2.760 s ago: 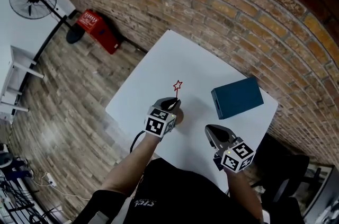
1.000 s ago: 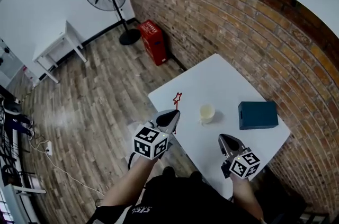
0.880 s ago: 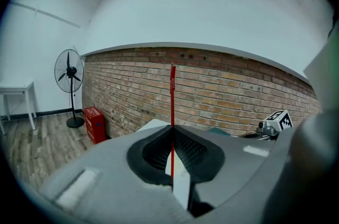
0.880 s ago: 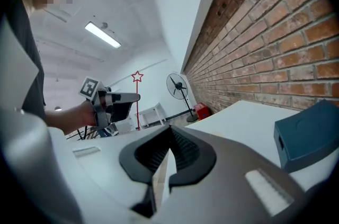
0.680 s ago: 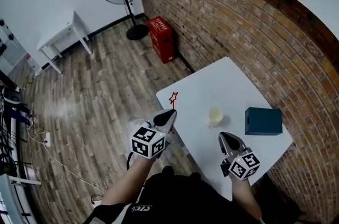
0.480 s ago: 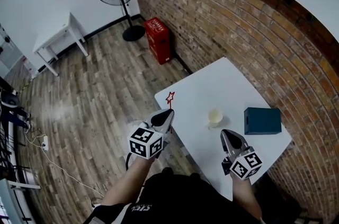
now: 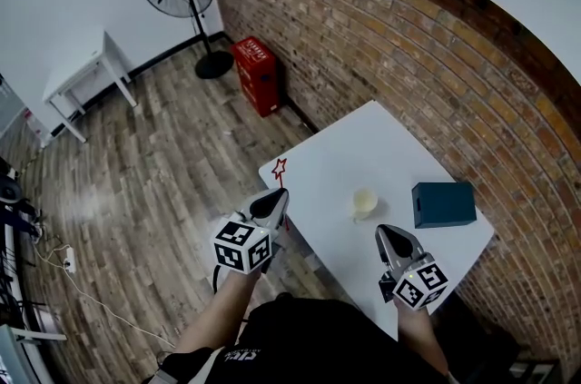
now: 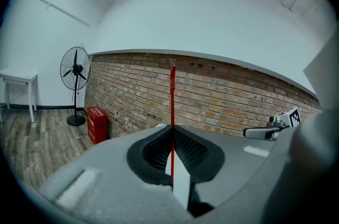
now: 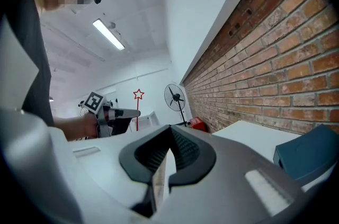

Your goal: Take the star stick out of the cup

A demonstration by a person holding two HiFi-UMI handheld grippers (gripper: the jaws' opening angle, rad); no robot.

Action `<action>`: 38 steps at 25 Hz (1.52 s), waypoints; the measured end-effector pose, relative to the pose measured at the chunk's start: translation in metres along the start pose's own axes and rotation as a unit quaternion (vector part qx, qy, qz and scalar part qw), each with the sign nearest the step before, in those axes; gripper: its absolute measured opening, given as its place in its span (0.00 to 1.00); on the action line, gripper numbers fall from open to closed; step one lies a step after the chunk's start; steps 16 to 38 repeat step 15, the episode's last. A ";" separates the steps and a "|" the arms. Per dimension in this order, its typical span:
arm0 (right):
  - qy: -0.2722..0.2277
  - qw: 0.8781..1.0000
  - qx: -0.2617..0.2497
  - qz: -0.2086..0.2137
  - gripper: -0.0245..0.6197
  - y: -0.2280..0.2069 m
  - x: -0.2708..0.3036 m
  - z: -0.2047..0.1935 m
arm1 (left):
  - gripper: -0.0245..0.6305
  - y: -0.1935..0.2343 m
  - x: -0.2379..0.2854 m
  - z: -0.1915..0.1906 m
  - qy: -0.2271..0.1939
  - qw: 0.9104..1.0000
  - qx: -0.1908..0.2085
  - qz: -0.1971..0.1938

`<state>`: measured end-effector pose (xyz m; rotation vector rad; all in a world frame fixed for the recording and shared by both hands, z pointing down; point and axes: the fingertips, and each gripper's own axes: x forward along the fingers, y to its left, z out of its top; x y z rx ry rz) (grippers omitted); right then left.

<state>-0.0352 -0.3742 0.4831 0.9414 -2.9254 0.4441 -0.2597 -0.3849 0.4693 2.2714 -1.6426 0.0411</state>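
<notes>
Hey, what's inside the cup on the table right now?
Nothing rises from the cup; its inside looks pale and empty, though its bottom is too small to make out. The star stick is in the left gripper.

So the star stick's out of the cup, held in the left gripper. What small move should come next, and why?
Probably bring the left gripper further in over the table and lower it to lay the star stick down. Its jaws are shut on the stick, which stands upright, well clear of the cup, by the table's left corner.
</notes>
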 end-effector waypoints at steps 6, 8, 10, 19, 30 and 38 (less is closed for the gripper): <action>-0.003 1.000 -0.001 -0.003 0.04 0.004 0.004 0.005 | 0.05 0.008 -0.011 0.005 -0.007 1.000 0.003 0.006; -0.002 1.000 -0.003 0.003 0.04 0.011 0.009 0.006 | 0.05 0.010 -0.015 0.005 -0.008 1.000 0.002 0.009; -0.001 1.000 -0.006 0.008 0.04 0.016 0.013 0.005 | 0.05 0.012 -0.017 0.004 -0.008 1.000 0.002 0.012; 0.000 1.000 -0.016 0.011 0.04 0.020 0.015 0.003 | 0.05 0.014 -0.025 0.000 -0.006 1.000 0.008 0.021; 0.000 1.000 -0.016 0.011 0.04 0.020 0.015 0.003 | 0.05 0.014 -0.025 0.000 -0.006 1.000 0.008 0.021; 0.000 1.000 -0.016 0.011 0.04 0.020 0.015 0.003 | 0.05 0.014 -0.025 0.000 -0.006 1.000 0.008 0.021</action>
